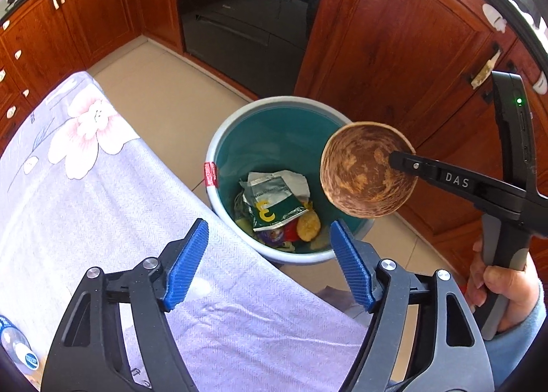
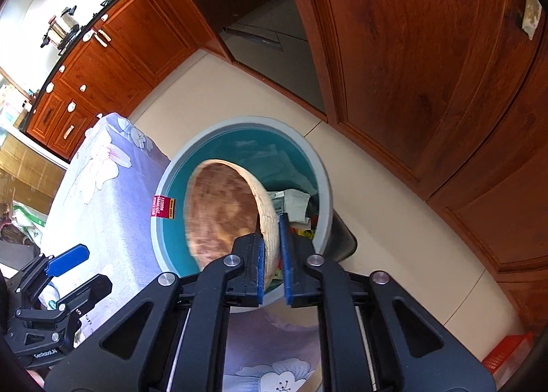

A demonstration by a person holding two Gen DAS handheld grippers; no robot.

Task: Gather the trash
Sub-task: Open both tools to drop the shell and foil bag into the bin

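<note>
Your left tongs [image 1: 269, 260] stand spread wide with nothing between the blue pads [image 1: 186, 263], poised over the edge of the table [image 1: 102, 193], which is covered by a lilac cloth printed with pale flowers. Just beyond that edge, on the tiled floor [image 1: 161, 101], sits the round bin [image 1: 219, 138] with a grey rim and teal inside wall; a red label hangs on its rim. Trash already lies at the bottom: a torn green-and-silver wrapper [image 1: 274, 200], a yellow crumpled piece [image 1: 308, 226] beside it, and red and purple scraps partly hidden under the wrapper. Your right tongs [image 2: 272, 255] pinch the rim of a wooden bowl [image 2: 222, 210], one pad inside the wall and one outside, the gap narrow. The bowl is tipped on its side above the bin's opening, its hollow facing the table side; from the left wrist view its mottled brown underside [image 1: 366, 173] shows, hanging over the bin's right rim. Your right hand [image 1: 496, 282] grips the handle, with a blue sleeve at the wrist. Reddish wooden cabinets [image 1: 394, 32] stand behind the bin. A plastic bottle [image 1: 17, 347] lies at the table's near left corner.
</note>
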